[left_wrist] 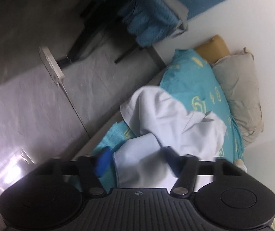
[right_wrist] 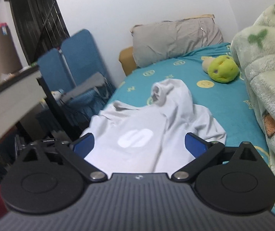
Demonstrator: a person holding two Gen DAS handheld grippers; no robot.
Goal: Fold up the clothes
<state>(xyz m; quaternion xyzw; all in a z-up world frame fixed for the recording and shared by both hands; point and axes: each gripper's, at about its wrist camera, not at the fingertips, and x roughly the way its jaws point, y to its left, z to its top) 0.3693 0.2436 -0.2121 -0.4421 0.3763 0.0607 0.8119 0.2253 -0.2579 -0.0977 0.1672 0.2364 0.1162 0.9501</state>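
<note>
Teal-sheeted bed (right_wrist: 224, 104) filling most of both views, grey pillow (right_wrist: 176, 40) up at the head. White hoodie (right_wrist: 137, 132) lying crumpled mid-bed (logo facing up). Green plush (right_wrist: 223, 69) over by the fleece blanket (right_wrist: 268, 80). Right gripper (right_wrist: 139, 144) and left gripper (left_wrist: 137, 161) hovering over the hoodie, jaws spread wide, gripping nothing.

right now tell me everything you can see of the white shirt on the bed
The white shirt looks like soft, thin cloth with a paler oval logo print. It lies crumpled and unfolded on the teal bedsheet, one part bunched up toward the pillow, its left edge near the bed's side. Both open hand-held grippers, right and left, frame its near edge; contact is unclear.
</note>
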